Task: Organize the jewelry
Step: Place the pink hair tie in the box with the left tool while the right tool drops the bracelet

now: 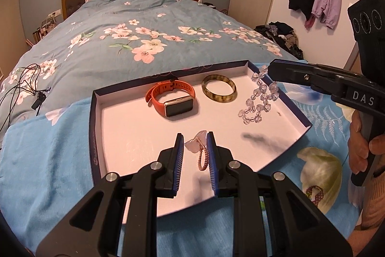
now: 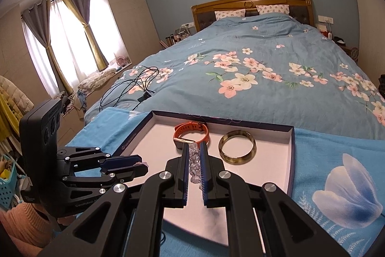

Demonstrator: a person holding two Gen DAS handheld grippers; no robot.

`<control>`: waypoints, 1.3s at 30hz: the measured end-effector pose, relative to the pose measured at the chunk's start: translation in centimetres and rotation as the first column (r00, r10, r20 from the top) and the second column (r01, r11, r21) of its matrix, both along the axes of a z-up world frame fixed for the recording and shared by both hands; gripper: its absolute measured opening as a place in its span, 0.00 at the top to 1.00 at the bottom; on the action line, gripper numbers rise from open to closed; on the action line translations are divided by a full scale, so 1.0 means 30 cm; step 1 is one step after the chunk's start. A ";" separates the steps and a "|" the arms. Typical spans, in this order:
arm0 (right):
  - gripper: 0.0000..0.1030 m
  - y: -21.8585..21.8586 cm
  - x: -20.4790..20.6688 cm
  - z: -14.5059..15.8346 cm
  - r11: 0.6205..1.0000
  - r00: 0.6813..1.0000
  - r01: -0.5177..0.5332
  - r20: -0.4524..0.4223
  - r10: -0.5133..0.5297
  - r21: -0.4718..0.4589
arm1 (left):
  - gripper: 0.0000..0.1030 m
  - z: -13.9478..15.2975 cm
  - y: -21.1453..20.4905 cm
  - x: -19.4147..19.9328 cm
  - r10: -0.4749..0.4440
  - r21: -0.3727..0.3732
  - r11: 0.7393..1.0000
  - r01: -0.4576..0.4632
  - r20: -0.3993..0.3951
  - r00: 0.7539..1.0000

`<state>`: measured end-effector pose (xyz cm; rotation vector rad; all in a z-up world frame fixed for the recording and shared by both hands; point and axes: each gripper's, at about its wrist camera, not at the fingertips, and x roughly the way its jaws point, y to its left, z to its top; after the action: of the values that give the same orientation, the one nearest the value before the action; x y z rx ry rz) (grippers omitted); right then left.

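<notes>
A shallow box lid tray (image 1: 115, 127) with a white floor and dark blue rim lies on the bed; it also shows in the right wrist view (image 2: 154, 134). In it lie an orange smartwatch (image 1: 172, 98) (image 2: 192, 133) and a mottled brown bangle (image 1: 218, 88) (image 2: 237, 147). My left gripper (image 1: 195, 143) is shut on a pink beaded bracelet with a pink stone charm (image 1: 201, 148), just above the tray's front. My right gripper (image 2: 193, 155) is shut on a clear crystal bead bracelet (image 2: 194, 161), which hangs over the tray's right side in the left wrist view (image 1: 259, 98).
A light blue flowered cloth (image 1: 48, 160) lies under the tray on the floral duvet (image 1: 144, 28). Black cables (image 1: 26, 86) lie to the left. Another beaded piece (image 1: 315, 194) lies on the cloth to the right, near the holding hand (image 1: 361, 148).
</notes>
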<state>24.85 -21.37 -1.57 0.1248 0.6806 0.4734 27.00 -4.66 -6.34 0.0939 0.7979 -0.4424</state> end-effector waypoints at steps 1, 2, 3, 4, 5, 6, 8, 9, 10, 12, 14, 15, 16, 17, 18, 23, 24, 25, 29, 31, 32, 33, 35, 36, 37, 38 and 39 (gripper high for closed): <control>0.93 0.002 0.011 -0.006 1.000 1.000 0.002 -0.005 -0.002 0.000 | 0.81 -0.004 -0.001 0.006 0.003 0.001 1.000 -0.003 -0.003 1.000; 0.93 0.004 0.019 -0.009 1.000 1.000 0.004 -0.008 -0.004 0.001 | 0.81 -0.008 -0.003 0.016 0.004 0.002 1.000 -0.004 -0.009 1.000; 0.93 0.004 0.026 -0.014 1.000 1.000 0.007 -0.013 -0.007 0.003 | 0.81 -0.012 -0.006 0.026 0.006 0.003 1.000 -0.006 -0.012 1.000; 0.93 0.007 0.037 -0.017 1.000 1.000 0.008 -0.018 -0.008 0.007 | 0.81 -0.016 -0.009 0.036 0.009 0.007 1.000 -0.009 -0.016 1.000; 0.93 0.006 0.045 -0.021 1.000 1.000 0.008 -0.024 -0.008 0.014 | 0.81 -0.019 -0.012 0.046 0.011 0.010 1.000 -0.011 -0.020 1.000; 0.93 0.007 0.053 -0.024 1.000 1.000 0.009 -0.028 -0.009 0.018 | 0.81 -0.021 -0.015 0.055 0.015 0.013 1.000 -0.014 -0.024 1.000; 0.93 0.007 0.071 -0.034 0.999 0.999 0.009 -0.040 -0.008 0.032 | 0.81 -0.025 -0.020 0.073 0.018 0.014 1.000 -0.018 -0.029 0.999; 0.93 0.008 0.079 -0.038 0.999 0.999 0.009 -0.043 -0.008 0.034 | 0.81 -0.027 -0.023 0.083 0.021 0.017 1.000 -0.021 -0.030 0.999; 0.93 0.010 0.087 -0.043 0.999 0.999 0.011 -0.046 -0.009 0.030 | 0.81 -0.029 -0.027 0.091 0.022 0.019 1.000 -0.021 -0.032 0.999; 0.93 0.010 0.101 -0.057 1.000 0.998 0.016 -0.057 -0.015 0.019 | 0.81 -0.038 -0.034 0.107 0.025 0.027 0.999 -0.024 -0.037 0.999; 0.93 0.013 0.112 -0.076 0.999 0.998 0.028 -0.061 -0.029 -0.019 | 0.81 -0.052 -0.042 0.124 0.026 0.031 0.999 -0.024 -0.051 0.998; 0.93 0.013 0.115 -0.083 0.999 0.997 0.030 -0.063 -0.032 -0.033 | 0.81 -0.063 -0.048 0.134 0.028 0.038 0.999 -0.025 -0.060 0.998; 0.93 0.011 0.120 -0.089 0.999 0.997 0.030 -0.069 -0.033 -0.041 | 0.81 -0.069 -0.051 0.142 0.030 0.043 0.999 -0.027 -0.063 0.998; 0.93 0.008 0.123 -0.097 0.998 0.997 0.030 -0.076 -0.033 -0.046 | 0.81 -0.077 -0.054 0.150 0.033 0.049 0.998 -0.030 -0.067 0.997; 0.93 0.003 0.127 -0.106 0.998 0.996 0.031 -0.084 -0.035 -0.054 | 0.81 -0.082 -0.059 0.160 0.034 0.051 0.998 -0.031 -0.073 0.997; 0.93 -0.009 0.139 -0.132 0.996 0.994 0.033 -0.101 -0.041 -0.081 | 0.81 -0.096 -0.084 0.195 0.037 0.062 0.998 -0.032 -0.080 0.996; 0.93 -0.007 0.142 -0.138 0.995 0.994 0.035 -0.102 -0.044 -0.093 | 0.81 -0.099 -0.090 0.203 0.039 0.065 0.997 -0.034 -0.081 0.996; 0.93 -0.005 0.144 -0.143 0.994 0.994 0.035 -0.104 -0.045 -0.099 | 0.81 -0.099 -0.096 0.204 0.042 0.068 0.997 -0.036 -0.081 0.996; 0.90 0.006 0.145 -0.162 0.993 0.992 0.023 -0.117 -0.036 -0.116 | 0.81 -0.113 -0.108 0.226 0.048 0.063 0.997 -0.042 -0.099 0.994; 0.89 0.005 0.144 -0.162 0.993 0.992 0.028 -0.116 -0.041 -0.111 | 0.79 -0.124 -0.115 0.238 0.049 0.067 0.997 -0.042 -0.109 0.993; 0.88 0.002 0.143 -0.159 0.994 0.992 0.030 -0.115 -0.042 -0.109 | 0.78 -0.129 -0.118 0.242 0.049 0.068 0.997 -0.041 -0.113 0.992; 0.83 -0.002 0.137 -0.153 0.993 0.993 0.035 -0.109 -0.047 -0.108 | 0.73 -0.133 -0.119 0.246 0.047 0.066 0.997 -0.039 -0.117 0.992; 0.80 -0.008 0.125 -0.140 0.994 0.994 0.040 -0.098 -0.050 -0.102 | 0.62 -0.131 -0.113 0.245 0.060 0.064 0.997 -0.053 -0.107 0.992; 0.79 -0.013 0.110 -0.129 0.994 0.995 0.041 -0.089 -0.050 -0.098 | 0.59 -0.124 -0.109 0.241 0.061 0.057 0.997 -0.055 -0.098 0.993; 0.79 -0.018 0.099 -0.121 0.994 0.995 0.042 -0.081 -0.051 -0.098 | 0.59 -0.118 -0.105 0.235 0.061 0.053 0.997 -0.057 -0.090 0.994; 0.78 -0.020 0.081 -0.110 0.994 0.996 0.040 -0.071 -0.047 -0.099 | 0.58 -0.109 -0.098 0.226 0.064 0.049 0.997 -0.060 -0.077 0.995; 0.76 -0.022 0.065 -0.102 0.995 0.997 0.035 -0.063 -0.041 -0.098 | 0.57 -0.098 -0.092 0.215 0.064 0.044 0.997 -0.062 -0.067 0.996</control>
<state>26.79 -22.02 -4.64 0.0622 0.7623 0.4004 33.44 -7.41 -9.30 0.0924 0.8753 -0.3710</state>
